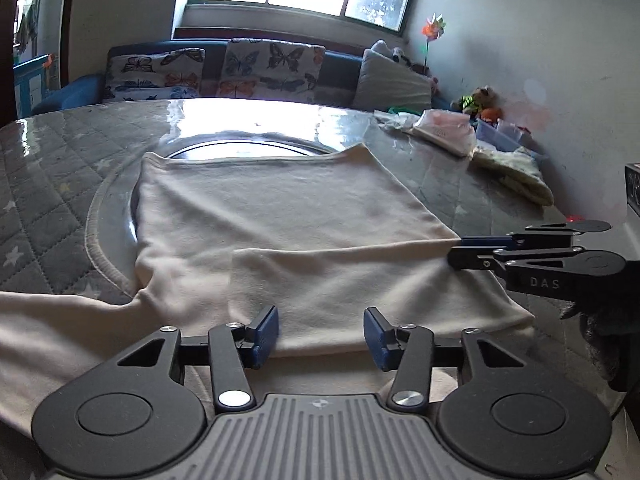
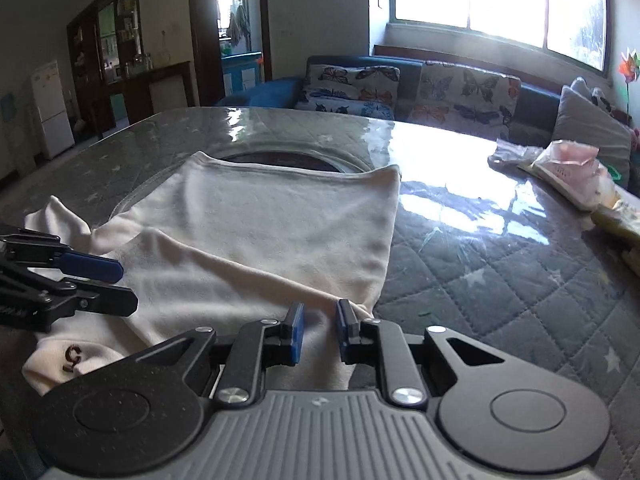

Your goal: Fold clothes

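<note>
A cream long-sleeved garment (image 1: 280,208) lies spread on the table, one sleeve folded across its near part; it also shows in the right wrist view (image 2: 280,232). My left gripper (image 1: 320,332) is open just above the garment's near edge, beside the folded sleeve. My right gripper (image 2: 319,330) is open, jaws a little apart, over the garment's near right corner; no cloth is pinched. It shows from the side in the left wrist view (image 1: 460,250), at the garment's right edge. The left gripper shows from the side in the right wrist view (image 2: 116,284).
The table (image 2: 500,280) has a grey quilted star cover under clear plastic, with a round glass turntable (image 1: 248,148) at its middle. Plastic bags and folded clothes (image 1: 512,164) lie at the far right. A sofa with butterfly cushions (image 1: 256,68) stands behind.
</note>
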The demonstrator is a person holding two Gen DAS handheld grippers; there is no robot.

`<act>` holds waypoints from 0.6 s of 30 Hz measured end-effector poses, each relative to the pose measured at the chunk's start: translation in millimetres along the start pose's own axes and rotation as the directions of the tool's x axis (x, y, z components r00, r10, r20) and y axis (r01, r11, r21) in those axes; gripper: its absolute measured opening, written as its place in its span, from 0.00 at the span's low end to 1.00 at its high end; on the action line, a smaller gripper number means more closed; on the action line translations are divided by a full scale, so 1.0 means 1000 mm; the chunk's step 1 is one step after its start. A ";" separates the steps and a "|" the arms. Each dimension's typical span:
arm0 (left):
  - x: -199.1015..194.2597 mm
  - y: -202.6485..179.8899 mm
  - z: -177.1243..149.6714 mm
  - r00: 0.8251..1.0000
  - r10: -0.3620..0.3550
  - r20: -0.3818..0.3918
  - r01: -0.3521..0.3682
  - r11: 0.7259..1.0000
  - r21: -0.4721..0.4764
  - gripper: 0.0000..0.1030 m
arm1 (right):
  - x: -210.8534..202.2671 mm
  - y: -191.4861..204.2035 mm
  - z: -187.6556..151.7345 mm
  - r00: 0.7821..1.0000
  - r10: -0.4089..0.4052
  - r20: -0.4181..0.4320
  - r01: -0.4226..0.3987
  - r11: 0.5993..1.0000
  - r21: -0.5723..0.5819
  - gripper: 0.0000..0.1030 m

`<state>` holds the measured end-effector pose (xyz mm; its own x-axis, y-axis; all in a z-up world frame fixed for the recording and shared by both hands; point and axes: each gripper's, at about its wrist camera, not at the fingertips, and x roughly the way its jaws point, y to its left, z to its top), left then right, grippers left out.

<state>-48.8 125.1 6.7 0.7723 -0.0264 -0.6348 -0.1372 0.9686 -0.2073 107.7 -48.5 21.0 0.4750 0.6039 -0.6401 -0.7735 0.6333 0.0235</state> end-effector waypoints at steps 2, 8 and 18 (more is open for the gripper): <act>-0.004 0.004 0.000 1.000 0.000 0.004 0.000 1.000 -0.013 0.48 | -0.004 0.006 0.002 1.000 0.001 0.012 -0.001 1.000 -0.020 0.15; -0.011 0.009 -0.003 1.000 0.004 0.014 -0.004 1.000 -0.028 0.50 | 0.003 0.033 0.003 0.999 0.050 0.005 -0.050 0.995 -0.082 0.16; -0.026 0.015 -0.004 0.999 0.016 0.029 -0.014 0.998 -0.056 0.55 | 0.001 0.070 0.000 0.997 0.079 0.003 -0.077 0.980 -0.186 0.22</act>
<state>-73.7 139.7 17.3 0.7874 -0.0042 -0.6164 -0.1824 0.9536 -0.2394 53.8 -3.5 21.7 0.4135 0.6535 -0.6341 -0.8723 0.4838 -0.0702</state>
